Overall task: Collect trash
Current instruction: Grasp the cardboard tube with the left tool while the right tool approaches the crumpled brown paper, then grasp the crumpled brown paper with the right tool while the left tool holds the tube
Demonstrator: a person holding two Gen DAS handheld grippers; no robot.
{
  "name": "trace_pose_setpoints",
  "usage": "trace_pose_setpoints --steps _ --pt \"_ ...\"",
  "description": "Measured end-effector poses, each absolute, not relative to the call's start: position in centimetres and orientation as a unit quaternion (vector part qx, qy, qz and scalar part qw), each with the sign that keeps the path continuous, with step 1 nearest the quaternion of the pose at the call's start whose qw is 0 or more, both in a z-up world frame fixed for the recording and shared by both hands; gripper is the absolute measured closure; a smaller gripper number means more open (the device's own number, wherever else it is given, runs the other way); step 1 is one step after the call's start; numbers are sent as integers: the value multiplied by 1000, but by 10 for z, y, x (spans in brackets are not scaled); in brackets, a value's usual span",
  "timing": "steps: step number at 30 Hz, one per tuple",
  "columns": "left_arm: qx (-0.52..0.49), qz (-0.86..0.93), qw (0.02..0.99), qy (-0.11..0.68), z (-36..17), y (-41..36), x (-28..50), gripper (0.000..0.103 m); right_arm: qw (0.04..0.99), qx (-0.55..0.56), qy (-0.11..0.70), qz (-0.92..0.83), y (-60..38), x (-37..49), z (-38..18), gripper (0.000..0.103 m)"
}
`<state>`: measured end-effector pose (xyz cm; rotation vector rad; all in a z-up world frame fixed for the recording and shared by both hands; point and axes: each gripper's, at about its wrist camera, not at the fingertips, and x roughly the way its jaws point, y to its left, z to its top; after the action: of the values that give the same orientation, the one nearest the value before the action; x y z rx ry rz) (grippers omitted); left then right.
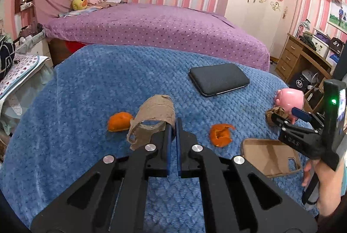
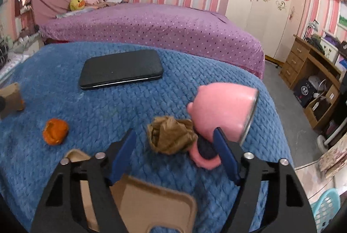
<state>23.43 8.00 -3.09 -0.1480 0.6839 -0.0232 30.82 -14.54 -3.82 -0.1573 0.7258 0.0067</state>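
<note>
My left gripper [image 1: 173, 125] is shut on the rim of a torn cardboard tube [image 1: 151, 118], held just above the blue blanket [image 1: 86, 85]. Two orange peels lie on the blanket, one to the left of the tube [image 1: 119, 121] and one to the right [image 1: 221, 135]. In the right wrist view the right gripper [image 2: 173, 131] stands open around a crumpled brown paper wad [image 2: 171, 138]. The wad sits nearer the right finger, and the pads do not press on it. It rests against a pink pig-shaped toy [image 2: 221, 107].
A black phone [image 1: 219, 79] lies at the back of the blanket, and a tan phone case [image 2: 151, 204] sits under the right gripper. A purple bed [image 1: 162, 27] stands behind and a wooden desk [image 2: 310, 72] to the right. A light blue basket [image 2: 325, 211] is on the floor.
</note>
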Motion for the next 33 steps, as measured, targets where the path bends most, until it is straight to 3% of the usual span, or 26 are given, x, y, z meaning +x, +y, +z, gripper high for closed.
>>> trace_pose_setpoints --steps 4,8,20,33 --pt "-81 -10 940 332 -29 86 233 101 922 -67 380 1 -141 322 -46 56" --pt "-81 -11 939 333 -28 84 232 101 926 -82 369 2 -135 316 -48 60" --pt "-64 -37 946 317 -11 55 207 101 952 -64 298 10 -168 233 3 60" --pt "-36 -94 944 314 -4 -3 167 101 956 -43 289 -19 -230 148 6 60"
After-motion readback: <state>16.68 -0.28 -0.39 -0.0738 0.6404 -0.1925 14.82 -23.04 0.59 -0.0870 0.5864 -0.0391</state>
